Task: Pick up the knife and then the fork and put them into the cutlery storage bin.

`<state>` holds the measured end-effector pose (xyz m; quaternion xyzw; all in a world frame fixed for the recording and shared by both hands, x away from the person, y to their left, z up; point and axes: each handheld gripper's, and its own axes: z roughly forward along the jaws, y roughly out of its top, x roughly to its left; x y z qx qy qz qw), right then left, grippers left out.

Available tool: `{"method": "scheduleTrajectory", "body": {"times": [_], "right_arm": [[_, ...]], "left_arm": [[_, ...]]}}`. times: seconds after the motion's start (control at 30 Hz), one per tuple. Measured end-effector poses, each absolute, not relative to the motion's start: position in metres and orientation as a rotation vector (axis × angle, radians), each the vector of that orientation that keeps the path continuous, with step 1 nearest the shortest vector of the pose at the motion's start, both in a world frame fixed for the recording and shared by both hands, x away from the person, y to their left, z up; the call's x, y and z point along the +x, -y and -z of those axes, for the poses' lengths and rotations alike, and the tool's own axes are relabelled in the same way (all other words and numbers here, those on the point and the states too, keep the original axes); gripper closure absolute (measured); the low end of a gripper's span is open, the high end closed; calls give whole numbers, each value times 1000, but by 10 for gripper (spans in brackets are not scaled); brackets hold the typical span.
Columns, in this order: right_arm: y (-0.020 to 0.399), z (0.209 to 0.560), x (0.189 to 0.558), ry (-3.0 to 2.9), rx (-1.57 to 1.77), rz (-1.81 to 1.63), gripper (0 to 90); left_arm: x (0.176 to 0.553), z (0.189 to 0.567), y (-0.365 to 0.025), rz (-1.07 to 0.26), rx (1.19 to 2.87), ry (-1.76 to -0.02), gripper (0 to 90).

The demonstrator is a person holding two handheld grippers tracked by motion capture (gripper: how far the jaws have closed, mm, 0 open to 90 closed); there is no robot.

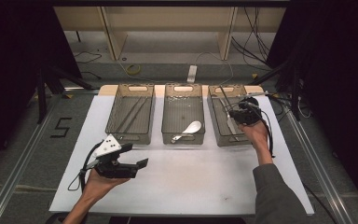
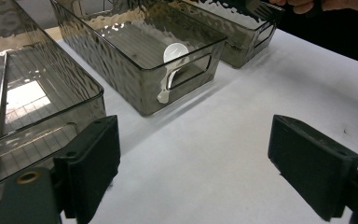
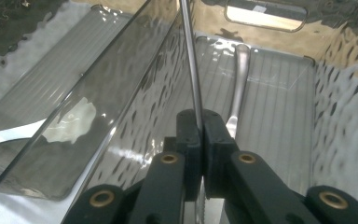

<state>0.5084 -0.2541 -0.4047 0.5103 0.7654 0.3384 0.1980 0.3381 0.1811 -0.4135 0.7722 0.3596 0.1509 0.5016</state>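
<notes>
A thin metal rod [image 3: 189,60] – maybe a knife, its lower end looks serrated – stands nearly upright in the frame centre, over the smoky transparent right bin [image 3: 340,88], pinched at its lower part.

Hidden / cut-off bits

Thin metal rod [image 3: 189,56] clamped in right gripper [image 3: 200,126]: top runs off frame edge, lower end hidden behind the pads, so can't tell what utensil it is. Utensil [image 3: 239,79] lying in right bin [image 3: 335,93]: head hidden behind jaws, type unclear. White spoon [image 2: 171,60] in middle bin [image 2: 140,88]: warped thru rippled wall. Left bin [image 2: 51,88]: cut by frame edge; the rods [image 1: 133,114] inside too small to ID from high view.
</notes>
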Motion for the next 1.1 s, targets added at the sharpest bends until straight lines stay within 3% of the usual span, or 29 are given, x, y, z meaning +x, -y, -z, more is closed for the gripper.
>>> {"method": "scheduleTrajectory", "body": {"times": [0.33, 0.87, 1.1], "right_arm": [[247, 420, 515, -2177, 1483, -892, 856], [249, 401, 498, -2168, 1422, -1088, 568], [241, 393, 477, -2185, 1377, -1236, 490]], "left_arm": [[339, 414, -181, -357, 1870, -876, 164], [340, 414, -184, -350, 1852, -894, 159], [341, 414, -183, -344, 1858, -902, 157]]}}
